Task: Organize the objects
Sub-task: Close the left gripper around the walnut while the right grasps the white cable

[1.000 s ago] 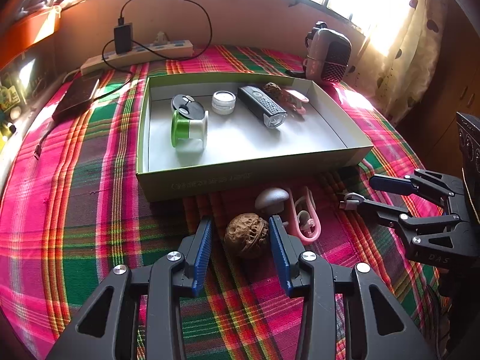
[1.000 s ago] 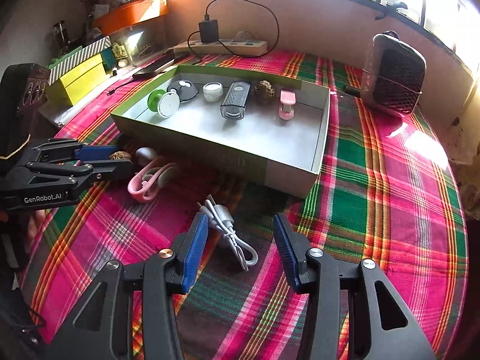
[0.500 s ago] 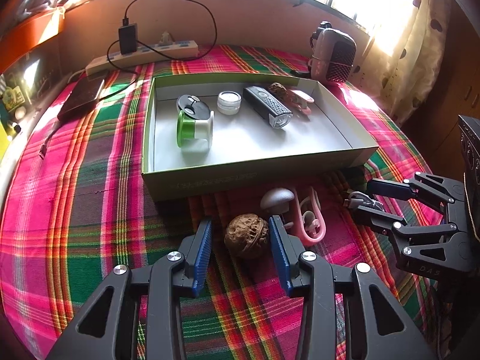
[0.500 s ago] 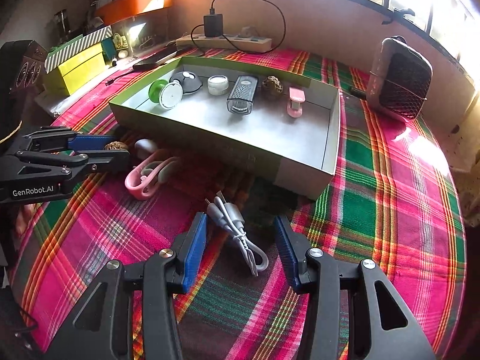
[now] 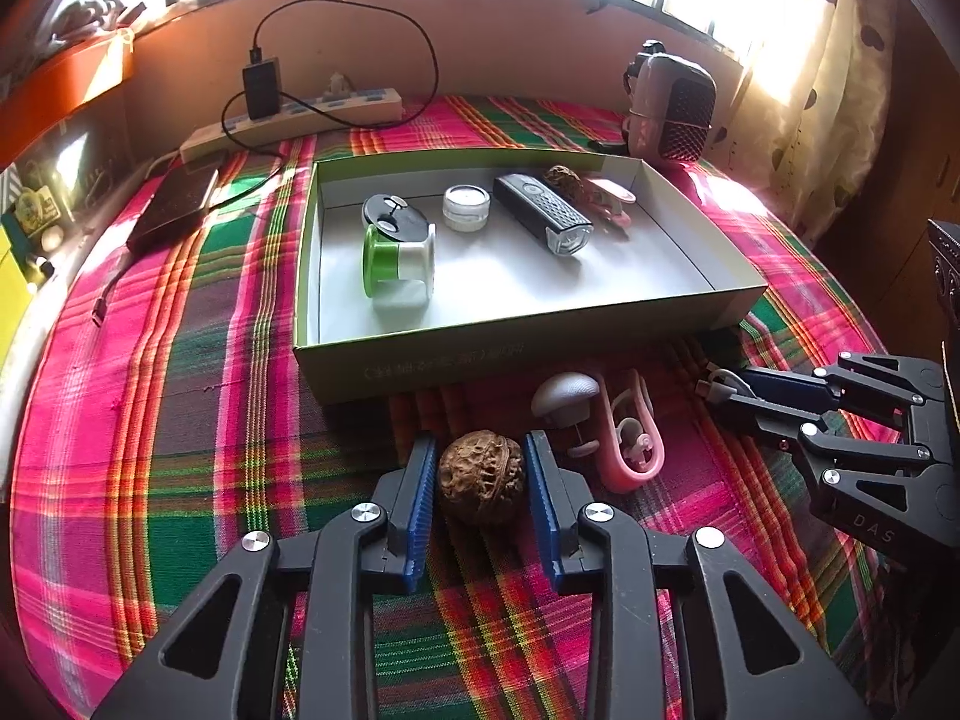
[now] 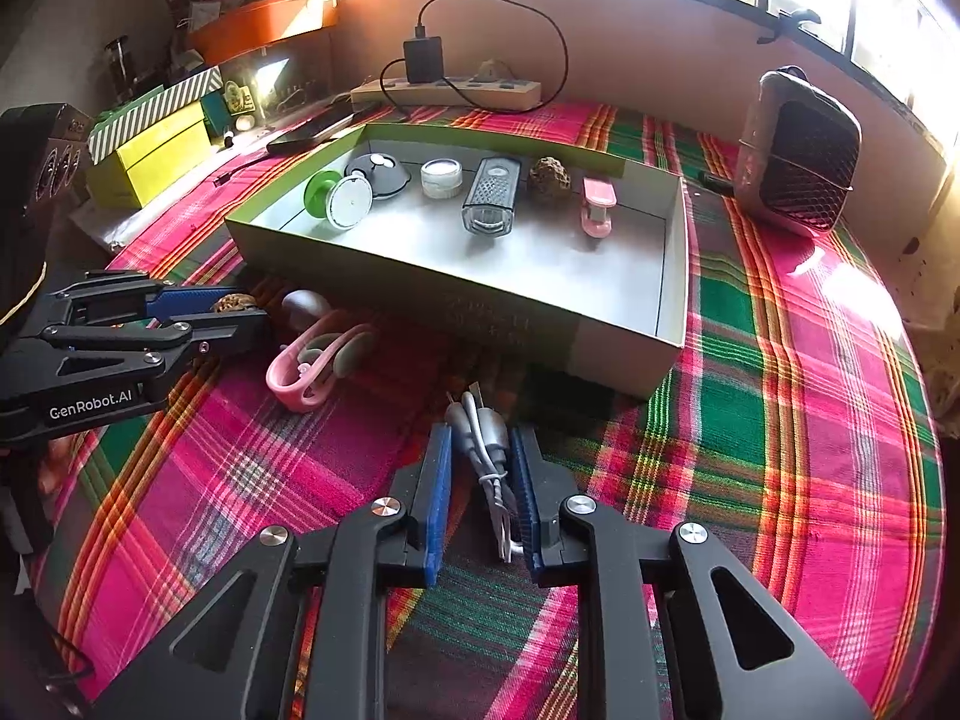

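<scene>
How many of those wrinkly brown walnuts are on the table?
2. One walnut lies on the plaid cloth just in front of the box, between the left tongs. The other walnut sits inside the box by its far wall. None seems hidden.

— Left gripper point(image 5: 478, 480)?
— Angled down, jaws just closed in, pads against a walnut point(image 5: 480, 483).
— Right gripper point(image 6: 480, 483)?
— Angled down too, jaws just closed, clamped on a coiled cable point(image 6: 483, 441).
</scene>
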`<state>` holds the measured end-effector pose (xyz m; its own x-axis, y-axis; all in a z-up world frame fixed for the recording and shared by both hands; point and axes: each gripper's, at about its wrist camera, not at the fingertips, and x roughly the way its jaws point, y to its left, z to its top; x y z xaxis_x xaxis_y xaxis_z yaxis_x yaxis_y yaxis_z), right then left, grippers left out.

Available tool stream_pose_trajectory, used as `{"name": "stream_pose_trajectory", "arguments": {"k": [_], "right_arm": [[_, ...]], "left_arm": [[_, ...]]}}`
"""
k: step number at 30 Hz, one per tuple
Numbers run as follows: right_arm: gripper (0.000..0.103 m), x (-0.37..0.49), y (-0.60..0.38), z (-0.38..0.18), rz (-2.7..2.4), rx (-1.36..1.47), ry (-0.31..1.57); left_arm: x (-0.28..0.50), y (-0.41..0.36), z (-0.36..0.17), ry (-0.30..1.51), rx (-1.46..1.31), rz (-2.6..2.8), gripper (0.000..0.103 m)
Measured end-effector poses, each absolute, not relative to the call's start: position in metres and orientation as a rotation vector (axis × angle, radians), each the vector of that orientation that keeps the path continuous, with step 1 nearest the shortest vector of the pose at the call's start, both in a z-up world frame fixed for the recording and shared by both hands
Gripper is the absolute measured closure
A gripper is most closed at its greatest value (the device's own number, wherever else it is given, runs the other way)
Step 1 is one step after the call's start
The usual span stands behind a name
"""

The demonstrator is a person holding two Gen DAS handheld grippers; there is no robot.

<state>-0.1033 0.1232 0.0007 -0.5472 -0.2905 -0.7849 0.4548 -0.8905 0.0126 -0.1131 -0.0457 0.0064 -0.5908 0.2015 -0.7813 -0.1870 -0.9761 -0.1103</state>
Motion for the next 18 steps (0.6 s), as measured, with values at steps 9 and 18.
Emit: {"name": "stream_pose_trajectory", "arguments": {"k": [9,18], "right_arm": [[0.083,-0.1016,0.1230,0.0005,-2.448,1.179,0.246],[0.083,-0.1017,0.1221,0.0003,-2.456,1.182,0.244]], "left_arm": [[-0.1116,-0.0436,0.0060,-0.021,-1.288,2.636,0.076],[-0.1109,-0.0405,0.0060,0.003,-1.283,2.665,0.076]]}}
